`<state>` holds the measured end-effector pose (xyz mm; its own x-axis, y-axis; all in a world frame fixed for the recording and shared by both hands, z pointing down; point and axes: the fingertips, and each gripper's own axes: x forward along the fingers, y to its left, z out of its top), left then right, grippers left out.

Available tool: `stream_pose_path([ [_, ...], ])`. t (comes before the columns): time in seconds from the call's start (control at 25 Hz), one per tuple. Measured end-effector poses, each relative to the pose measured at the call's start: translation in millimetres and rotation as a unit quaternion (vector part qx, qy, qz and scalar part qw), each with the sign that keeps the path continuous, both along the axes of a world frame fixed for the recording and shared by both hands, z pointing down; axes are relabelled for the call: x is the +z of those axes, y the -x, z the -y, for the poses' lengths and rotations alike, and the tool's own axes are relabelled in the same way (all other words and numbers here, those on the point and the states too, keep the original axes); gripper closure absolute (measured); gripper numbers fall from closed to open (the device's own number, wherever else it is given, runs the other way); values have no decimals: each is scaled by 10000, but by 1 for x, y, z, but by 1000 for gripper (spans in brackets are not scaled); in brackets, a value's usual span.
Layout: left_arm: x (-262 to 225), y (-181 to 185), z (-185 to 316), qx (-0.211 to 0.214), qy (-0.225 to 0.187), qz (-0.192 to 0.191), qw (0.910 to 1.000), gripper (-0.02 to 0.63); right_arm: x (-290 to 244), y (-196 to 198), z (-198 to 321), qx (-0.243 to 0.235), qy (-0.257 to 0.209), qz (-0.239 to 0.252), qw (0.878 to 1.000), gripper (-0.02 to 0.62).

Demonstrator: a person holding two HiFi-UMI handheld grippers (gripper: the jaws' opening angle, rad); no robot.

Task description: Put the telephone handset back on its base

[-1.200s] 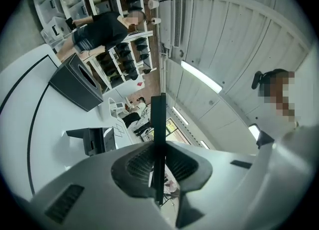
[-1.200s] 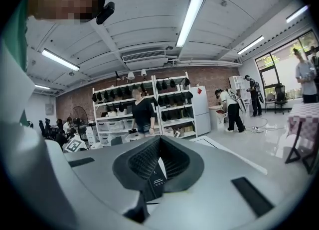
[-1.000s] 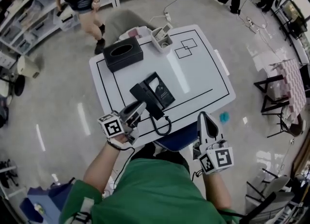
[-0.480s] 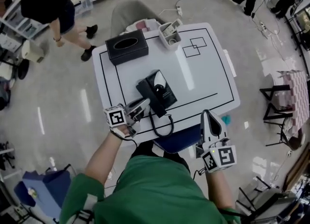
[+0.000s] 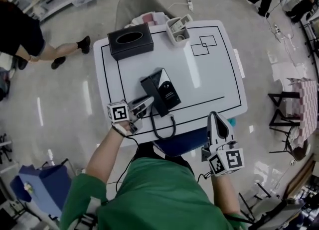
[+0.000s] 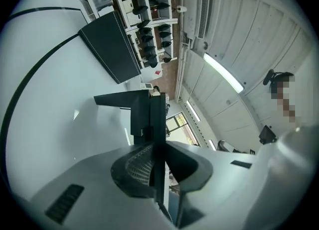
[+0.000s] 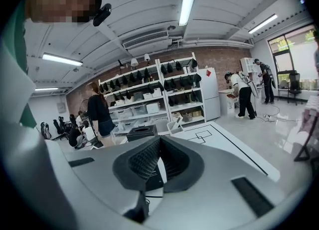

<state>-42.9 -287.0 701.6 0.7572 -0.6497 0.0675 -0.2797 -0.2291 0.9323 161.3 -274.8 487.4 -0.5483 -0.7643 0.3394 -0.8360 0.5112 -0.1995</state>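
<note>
Handset point(image 5: 153, 93) held at its base point(image 5: 168, 89)
The left gripper point(image 5: 142, 107) clamps its fingers on the black handset along the base's left side on the desk point(image 5: 209, 74); the right gripper point(image 5: 215, 118) has its fingers pressed together, empty (off the desk's near edge).

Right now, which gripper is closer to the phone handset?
Left. The left gripper grips the handset at its near end; the right gripper hangs past the front edge of the table, off to the right.

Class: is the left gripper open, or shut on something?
Shut on the telephone handset: the left gripper's pads press both sides of its black body.
</note>
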Motion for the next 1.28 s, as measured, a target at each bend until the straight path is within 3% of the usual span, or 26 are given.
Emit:
stream_pose_path([
  [0.36,12,3,8,-146,230,-85,9996,526,2,1,6,-163,24,-38,9999,575],
  [0.76,5,6,11,-182,455,687,9964,520,-7,5,11,-343,-67,67,9994,575],
  [0.96,10,8,10,-334,689,1271,9889,451,-10,3,9,-412,-110,136,9990,575],
  [1.28,12,11,6,-877,1091,1540,9781,435,-17,-4,6,-499,-188,222,9983,575],
])
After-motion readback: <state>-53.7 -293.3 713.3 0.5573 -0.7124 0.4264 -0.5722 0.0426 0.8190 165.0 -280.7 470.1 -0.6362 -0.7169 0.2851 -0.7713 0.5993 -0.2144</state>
